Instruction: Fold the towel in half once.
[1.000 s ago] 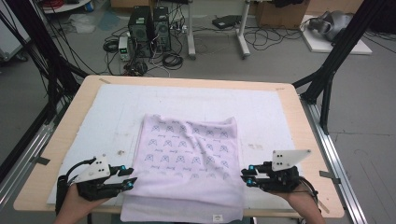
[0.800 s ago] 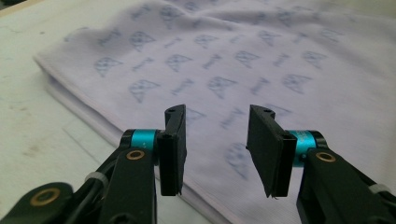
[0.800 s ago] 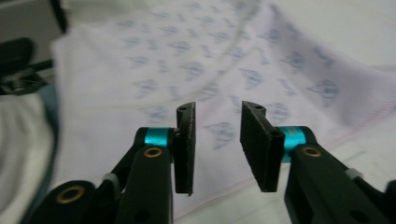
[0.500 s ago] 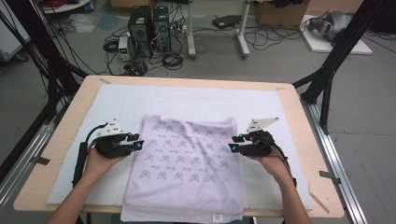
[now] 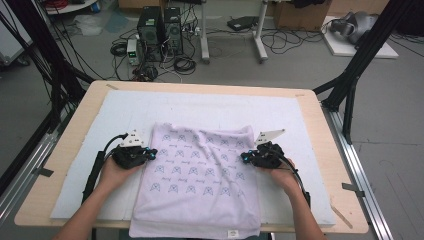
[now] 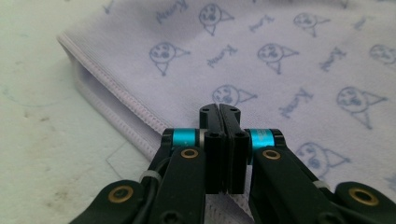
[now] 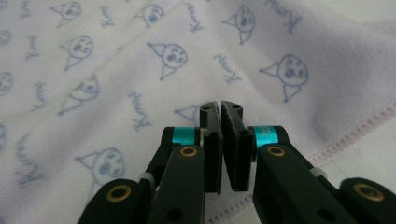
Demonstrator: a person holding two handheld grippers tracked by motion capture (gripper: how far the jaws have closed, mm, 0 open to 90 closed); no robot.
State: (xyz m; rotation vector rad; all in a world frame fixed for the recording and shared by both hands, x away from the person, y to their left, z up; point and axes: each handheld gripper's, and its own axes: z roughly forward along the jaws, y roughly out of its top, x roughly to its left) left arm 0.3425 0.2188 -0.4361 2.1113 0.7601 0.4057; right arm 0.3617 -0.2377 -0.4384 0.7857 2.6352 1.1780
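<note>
A pale lilac towel [image 5: 200, 185] printed with small blue faces and words lies flat on the white mat [image 5: 90, 130], its near hem hanging over the table's front edge. My left gripper [image 5: 151, 152] sits at the towel's left edge, about halfway along it, tips pointing inward. In the left gripper view its jaws [image 6: 219, 110] are shut over the towel [image 6: 289, 65] just inside the stitched hem, with nothing seen between them. My right gripper [image 5: 244, 157] mirrors it at the right edge. Its jaws [image 7: 219, 106] are pressed together above the printed cloth [image 7: 107, 79], empty.
The mat covers a wooden table [image 5: 325, 150] with metal rails along both sides. Black frame posts [image 5: 360, 55] stand at the far corners. Computers and cables [image 5: 160, 30] lie on the floor beyond. Bare mat surrounds the towel.
Both grippers moved away from the towel's near corners up to its mid sides, then slightly inward over its edges. The towel has not visibly shifted.
</note>
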